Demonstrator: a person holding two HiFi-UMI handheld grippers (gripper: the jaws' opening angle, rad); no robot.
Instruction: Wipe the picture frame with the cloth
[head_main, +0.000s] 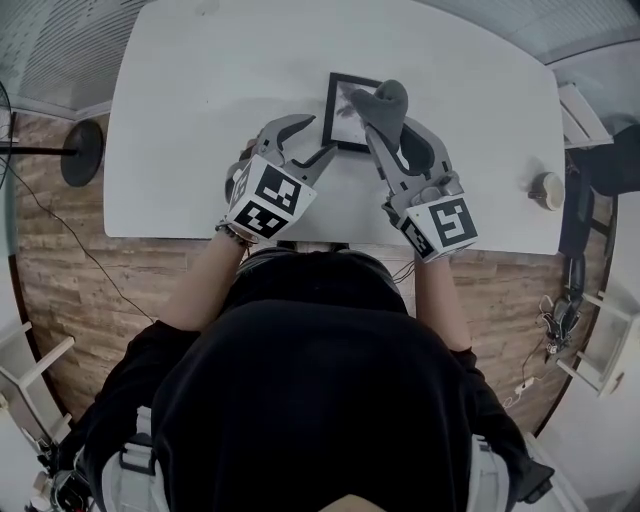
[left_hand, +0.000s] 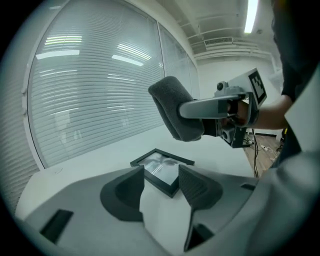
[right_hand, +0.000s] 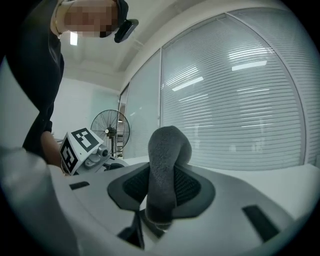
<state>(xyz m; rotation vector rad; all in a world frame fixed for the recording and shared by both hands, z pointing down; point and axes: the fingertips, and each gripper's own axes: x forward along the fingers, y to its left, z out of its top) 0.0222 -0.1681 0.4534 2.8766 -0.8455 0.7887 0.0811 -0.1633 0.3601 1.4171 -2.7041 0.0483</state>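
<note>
So here's the setup: a person in a black top stands at the 6 o'clock edge of a white table (head_main: 180, 120), holding a gripper in each hand. The picture frame (head_main: 343, 110) lies flat near the middle of the table, black border with a pale picture in it, and nothing is touching it. The right gripper (head_main: 395, 130) is clamped on the cloth (head_main: 387, 100), a thick grey one. Its own view shows the pads squeezing the cloth (right_hand: 167, 155) from both sides, with the folded end poking up past the tips. From above, the cloth sits at about 3 o'clock of the frame and covers its right edge. From the left gripper's side, though, the cloth (left_hand: 175, 112) is clearly up in the air, with open space between it and the frame (left_hand: 162, 167) below. The left gripper (head_main: 315, 140) is at about 7 o'clock of the frame, its jaws apart and nothing between them. You can see the near corner of the frame through the gap, further out on the table. A small round thing (head_main: 547, 190) sits out near the table's 3 o'clock edge; can't tell what it is. There's a fan (right_hand: 110, 130) on the floor off to 9 o'clock, and slatted blinds (left_hand: 90, 90) run along the far side at 12.
</note>
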